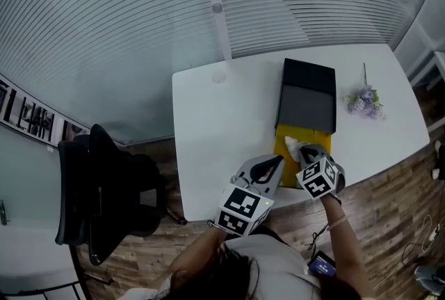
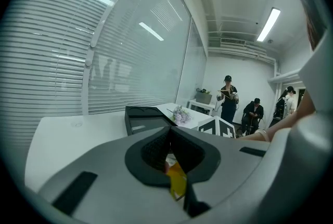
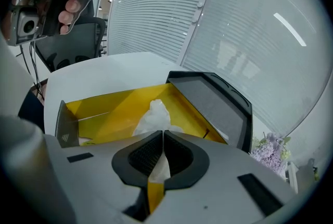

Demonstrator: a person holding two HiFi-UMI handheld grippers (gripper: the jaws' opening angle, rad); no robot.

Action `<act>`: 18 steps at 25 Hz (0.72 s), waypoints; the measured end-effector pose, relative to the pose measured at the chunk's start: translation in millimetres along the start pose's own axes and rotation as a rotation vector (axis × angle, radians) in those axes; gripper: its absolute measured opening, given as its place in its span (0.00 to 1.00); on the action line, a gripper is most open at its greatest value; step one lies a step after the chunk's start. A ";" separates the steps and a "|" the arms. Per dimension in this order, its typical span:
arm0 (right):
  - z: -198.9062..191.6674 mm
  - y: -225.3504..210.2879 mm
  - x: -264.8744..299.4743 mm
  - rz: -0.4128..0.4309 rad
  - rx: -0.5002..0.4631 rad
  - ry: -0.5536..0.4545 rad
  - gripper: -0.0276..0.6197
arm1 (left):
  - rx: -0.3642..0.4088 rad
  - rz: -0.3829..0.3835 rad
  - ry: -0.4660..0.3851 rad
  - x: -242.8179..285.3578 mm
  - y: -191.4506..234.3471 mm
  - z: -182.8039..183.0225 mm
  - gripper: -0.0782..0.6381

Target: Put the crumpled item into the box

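White table [image 1: 208,124]: right gripper [image 3: 163,134] clamped on crumpled tissue [image 3: 154,114] over yellow box [image 3: 104,106]; left gripper [image 2: 170,134] pinching box wall, mostly hidden.

In the head view's lower centre, your left gripper [image 1: 277,165] and right gripper [image 1: 306,153] are covering most of the box [image 1: 282,141]. The crumpled item [image 1: 292,147] is showing only as a white tip. In the left gripper view, the gripper body is blocking the lower frame, leaving one yellow sliver between its closed jaws. People [image 2: 228,98] at right are appearing too small to make out.
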State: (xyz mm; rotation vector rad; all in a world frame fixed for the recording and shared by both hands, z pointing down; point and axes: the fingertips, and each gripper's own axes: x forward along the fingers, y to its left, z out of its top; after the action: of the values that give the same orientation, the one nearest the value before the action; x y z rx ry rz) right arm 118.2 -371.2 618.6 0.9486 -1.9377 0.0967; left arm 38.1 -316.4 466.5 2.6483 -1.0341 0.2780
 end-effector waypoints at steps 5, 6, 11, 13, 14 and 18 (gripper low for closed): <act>-2.9 -1.6 3.3 0.007 0.012 0.016 0.11 | -0.009 0.003 0.001 1.5 2.4 -0.5 0.13; -2.9 -1.8 3.7 0.010 0.015 0.016 0.11 | -0.011 0.003 0.002 1.6 2.6 -0.6 0.13; 0.1 -1.2 3.7 0.022 0.037 0.002 0.14 | -0.013 0.004 0.002 0.1 2.6 -0.7 0.13; 1.4 -1.6 2.8 0.024 0.048 -0.009 0.14 | -0.014 0.006 0.003 -0.4 2.3 -0.9 0.13; 2.0 -2.2 2.2 0.023 0.051 -0.014 0.15 | -0.014 0.007 0.003 -0.6 1.9 -0.8 0.13; 4.4 -5.4 -2.1 0.007 0.071 -0.034 0.16 | -0.013 0.008 0.000 -2.7 1.2 0.6 0.13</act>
State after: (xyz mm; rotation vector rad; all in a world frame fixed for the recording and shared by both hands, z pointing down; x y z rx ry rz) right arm 119.1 -375.6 612.9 0.9960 -1.9796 0.1548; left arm 35.3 -315.7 465.5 2.6333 -1.0434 0.2721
